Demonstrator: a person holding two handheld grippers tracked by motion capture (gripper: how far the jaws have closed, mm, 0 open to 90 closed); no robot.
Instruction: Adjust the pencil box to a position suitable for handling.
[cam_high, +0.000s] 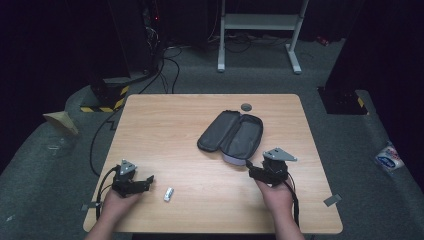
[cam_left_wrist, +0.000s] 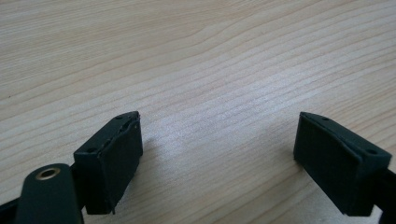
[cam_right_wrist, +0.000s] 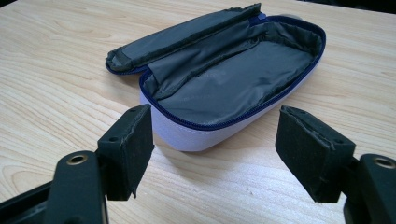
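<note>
Grey fabric lines the open pouch (cam_high: 231, 136), a zip-around case with a dark blue zipper and a pale lilac shell, lying unzipped on the wooden table (cam_high: 165, 125) right of its middle, nearer the far edge than the near one. Its lid half is folded out toward the left and its deeper half lies toward the right; in the right gripper view the inside (cam_right_wrist: 233, 70) looks bare. Just beyond the pouch, close to the far edge, sits a small round grey disc (cam_high: 246, 106), apart from it. Near the front edge, left of centre, lies a small silvery oblong object (cam_high: 169, 194), too small to identify.

At the pouch's near end is the right gripper (cam_high: 256, 169), held in the person's right hand (cam_high: 274, 192), with its grey three-cornered plate on top. In its own view the right gripper (cam_right_wrist: 215, 144) has its jaws spread wide with nothing between them, pointing at the near end of the pouch, close to it but not touching.

Close to the front left corner, the left gripper (cam_high: 146, 181) is held low in the left hand (cam_high: 119, 199), just left of the silvery object. Its own view shows the left gripper (cam_left_wrist: 219, 149) with jaws wide apart over bare wood.
</note>
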